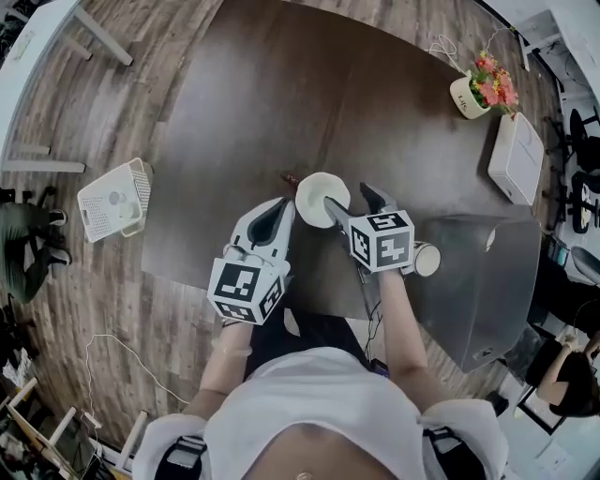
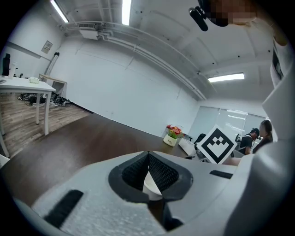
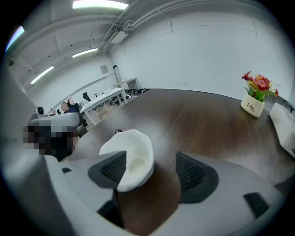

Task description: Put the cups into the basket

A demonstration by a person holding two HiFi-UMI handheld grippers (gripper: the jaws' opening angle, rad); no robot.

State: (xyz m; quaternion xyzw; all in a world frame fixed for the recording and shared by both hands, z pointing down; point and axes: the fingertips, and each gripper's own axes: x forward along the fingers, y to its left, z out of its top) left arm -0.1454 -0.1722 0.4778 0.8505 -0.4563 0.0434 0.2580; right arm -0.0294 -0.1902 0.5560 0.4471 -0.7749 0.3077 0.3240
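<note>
Work barely begun, by the look: one cup (image 1: 317,202) sits between the right gripper's (image 1: 349,197) spread jaws, unpinched, with a second cup (image 1: 427,260) beside that hand. The left gripper's (image 1: 283,206) jaws are pressed together, empty, and the basket (image 1: 94,202) stands well apart, off the table (image 1: 234,112).

Cup (image 1: 313,193) sat by the worktop's (image 1: 281,103) near edge, flowerpot (image 1: 467,97) at the far right corner, basket (image 1: 112,200) on the floor (image 1: 103,122) past the left edge.

Bright, even light from ceiling strips (image 2: 125,10), soft glare on table (image 3: 198,120), heavy fisheye w/ dark corners.
</note>
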